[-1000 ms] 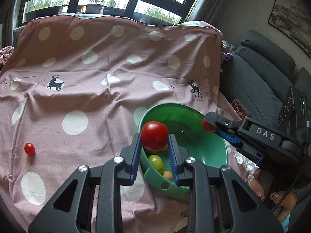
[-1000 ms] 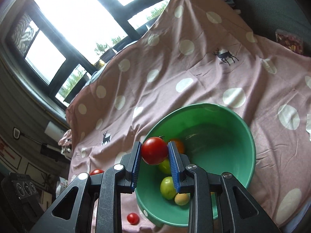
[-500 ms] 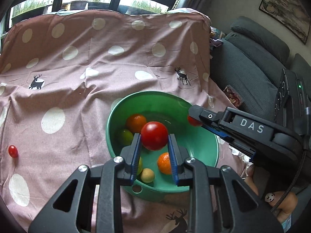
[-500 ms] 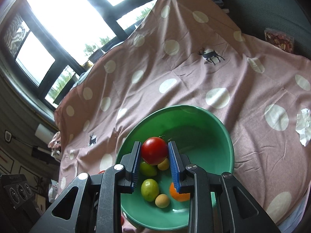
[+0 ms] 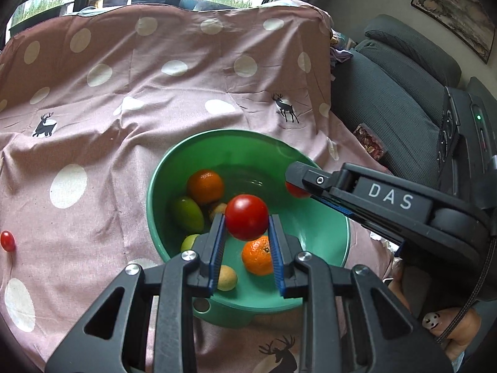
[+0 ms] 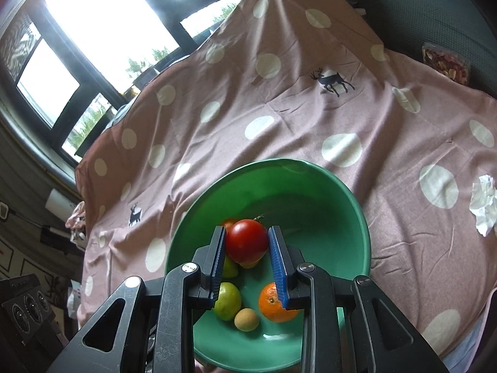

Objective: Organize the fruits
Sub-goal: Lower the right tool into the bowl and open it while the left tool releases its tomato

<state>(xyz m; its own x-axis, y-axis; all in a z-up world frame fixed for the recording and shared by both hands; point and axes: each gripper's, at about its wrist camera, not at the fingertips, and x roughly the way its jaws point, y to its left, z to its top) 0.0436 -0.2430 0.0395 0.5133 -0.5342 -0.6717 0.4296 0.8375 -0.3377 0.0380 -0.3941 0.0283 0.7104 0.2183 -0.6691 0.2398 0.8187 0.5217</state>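
A green bowl [image 5: 329, 236] sits on the pink dotted cloth and holds two oranges [image 5: 205, 186], green fruits [image 5: 188, 214] and small yellow fruits [image 5: 226, 277]. My left gripper [image 5: 246, 227] is shut on a red tomato [image 5: 246, 221] above the bowl's near side. My right gripper [image 6: 246, 244] is shut on another red tomato [image 6: 247, 241] above the bowl [image 6: 326, 217]. In the left wrist view the right gripper's black body [image 5: 388, 205] reaches in from the right over the bowl's rim.
A small red cherry tomato [image 5: 7, 241] lies on the cloth at the far left. A crumpled white tissue [image 6: 483, 205] lies on the cloth to the right. A grey sofa [image 5: 400, 93] with a snack bag [image 5: 371, 147] stands right of the table.
Both grippers have moved further over the bowl with their tomatoes still held. More of the fruit inside the bowl shows now.
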